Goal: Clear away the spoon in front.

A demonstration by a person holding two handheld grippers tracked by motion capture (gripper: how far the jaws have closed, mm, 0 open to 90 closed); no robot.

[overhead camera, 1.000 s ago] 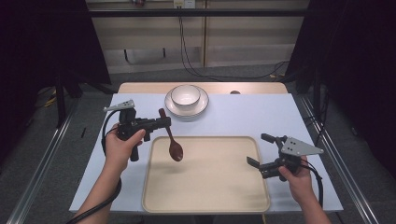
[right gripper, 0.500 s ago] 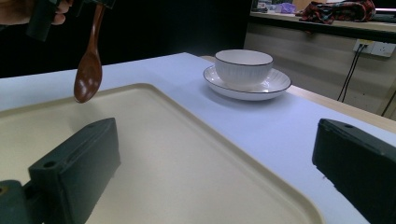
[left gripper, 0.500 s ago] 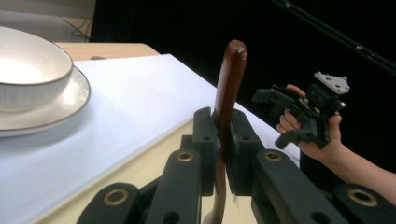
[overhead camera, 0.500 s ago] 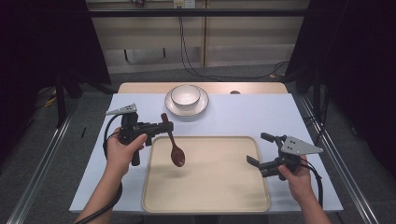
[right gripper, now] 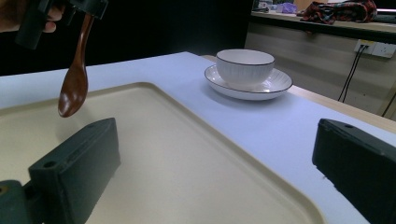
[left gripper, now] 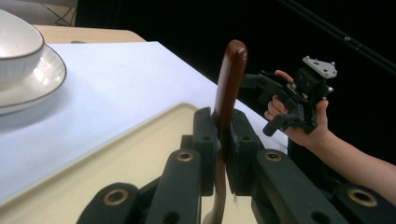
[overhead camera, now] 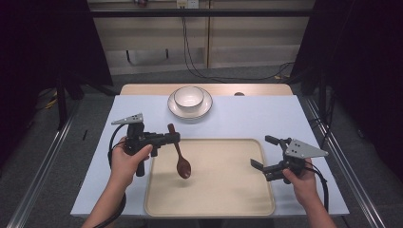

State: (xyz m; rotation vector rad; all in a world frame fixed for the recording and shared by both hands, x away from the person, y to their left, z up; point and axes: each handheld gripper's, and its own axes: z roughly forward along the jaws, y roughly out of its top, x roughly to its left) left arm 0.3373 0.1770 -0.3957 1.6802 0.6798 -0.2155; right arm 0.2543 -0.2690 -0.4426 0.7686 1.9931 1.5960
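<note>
high view: left tongs (overhead camera: 175, 137) clamped on wooden spoon (overhead camera: 180, 156) above tray (overhead camera: 214, 199), right tongs (overhead camera: 264, 153) agape, empty

The high view looks forward and down on the beige tray (overhead camera: 223, 190); both claw views skim low across it, sharing the bowl (right gripper: 246, 64).

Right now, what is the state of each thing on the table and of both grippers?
Spoon: held by its handle, hanging bowl-down above the tray, not touching it.
Tray: flat on the table, nothing lying in it.
Bowl: upright on the saucer.
Saucer: flat on the table.
Left gripper: shut on the spoon.
Right gripper: open, holding nothing.
</note>
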